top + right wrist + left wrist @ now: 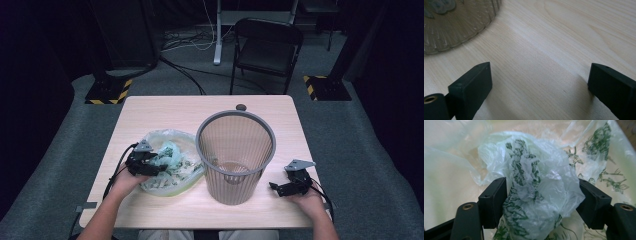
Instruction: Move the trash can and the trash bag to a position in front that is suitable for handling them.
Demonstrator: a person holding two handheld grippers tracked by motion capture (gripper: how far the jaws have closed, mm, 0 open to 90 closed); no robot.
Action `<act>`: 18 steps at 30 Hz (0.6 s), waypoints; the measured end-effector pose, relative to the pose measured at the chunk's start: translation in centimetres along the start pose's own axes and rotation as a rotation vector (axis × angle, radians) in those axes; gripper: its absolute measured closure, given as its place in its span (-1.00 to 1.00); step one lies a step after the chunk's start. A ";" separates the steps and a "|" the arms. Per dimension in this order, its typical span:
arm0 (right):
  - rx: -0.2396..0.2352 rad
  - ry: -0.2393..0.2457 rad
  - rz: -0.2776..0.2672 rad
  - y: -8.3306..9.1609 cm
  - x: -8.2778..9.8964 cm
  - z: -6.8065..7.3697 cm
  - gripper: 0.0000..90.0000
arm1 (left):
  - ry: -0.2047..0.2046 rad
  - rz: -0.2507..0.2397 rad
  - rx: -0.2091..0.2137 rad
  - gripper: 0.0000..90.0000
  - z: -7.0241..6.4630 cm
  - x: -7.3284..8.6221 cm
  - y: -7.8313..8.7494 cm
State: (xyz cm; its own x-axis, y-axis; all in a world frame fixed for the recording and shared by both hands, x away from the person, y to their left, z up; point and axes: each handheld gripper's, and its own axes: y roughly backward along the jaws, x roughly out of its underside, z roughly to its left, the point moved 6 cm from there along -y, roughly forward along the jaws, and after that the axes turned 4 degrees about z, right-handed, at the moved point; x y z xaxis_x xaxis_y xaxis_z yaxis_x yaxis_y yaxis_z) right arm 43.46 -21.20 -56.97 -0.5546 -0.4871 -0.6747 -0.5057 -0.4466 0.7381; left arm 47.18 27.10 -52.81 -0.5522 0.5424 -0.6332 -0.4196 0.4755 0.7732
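Left gripper (541, 202) spread wide, bunched plastic bag (536, 195) between its jaws, near the table's (165, 107) left edge. Bin (235, 155) stands right of it. Right gripper (539, 85) spread, empty, beyond bin.

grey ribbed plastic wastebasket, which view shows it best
The high view: the grey ribbed plastic wastebasket stands whole and upright on the pale wooden table, rim to base, beside the crumpled green-printed clear plastic bag. The right gripper view catches just part of its ribbed wall. The left gripper view looks at the bag instead.
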 end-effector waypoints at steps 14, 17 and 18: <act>-0.001 -0.009 -0.004 0.8 0.0 0.4 -0.60 | -0.075 0.064 0.019 -0.35 -0.5 1.1 -1.5; -0.004 -0.047 -0.026 1.6 -0.3 0.3 -0.65 | -0.080 0.079 0.023 -0.34 -0.5 1.4 -1.7; 0.013 -0.054 -0.027 2.0 -0.7 0.2 -0.67 | -0.081 0.082 0.024 -0.34 -0.5 1.5 -1.7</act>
State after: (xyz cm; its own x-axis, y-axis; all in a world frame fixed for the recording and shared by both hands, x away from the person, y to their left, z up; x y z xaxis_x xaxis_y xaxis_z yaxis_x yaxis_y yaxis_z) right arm 42.69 -21.62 -54.99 -0.5750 -0.4335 -0.6939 -0.5296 -0.4493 0.7195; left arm 46.72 26.72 -55.07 -0.5233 0.6343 -0.5690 -0.3576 0.4427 0.8223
